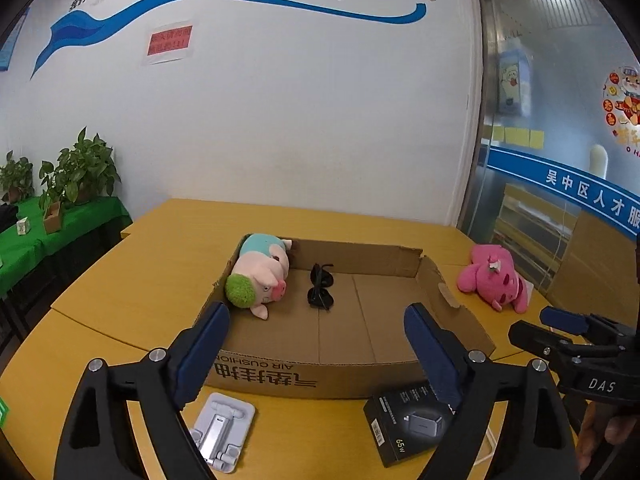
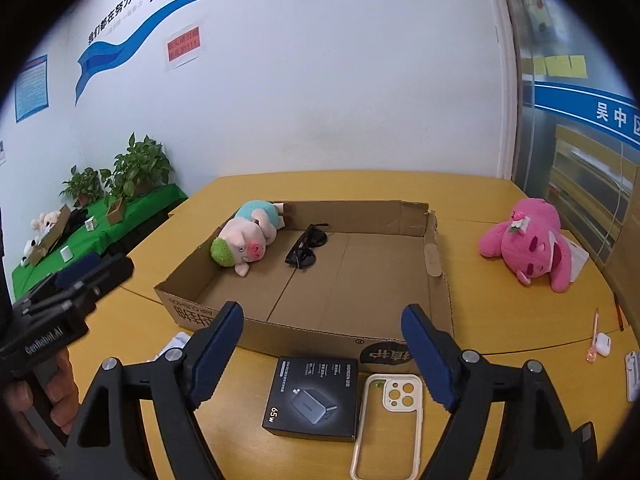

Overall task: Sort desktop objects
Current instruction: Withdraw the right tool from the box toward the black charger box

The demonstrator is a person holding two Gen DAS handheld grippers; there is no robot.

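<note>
— While hovering over the surface: left tool spread wide, gripping nothing. Right tool?
— Spread apart too, empty. Charger box at 6 o'clock, outside the cardboard tray; sunglasses and pig plush inside at 11.

Charger box beside, perhaps touching, phone case

Box at centre of the worktop, things scattered around it

I saw the pig plush and sunglasses in the cardboard box; bear plush lay right of it; charger box and phone case before it; phone stand front-left.
</note>
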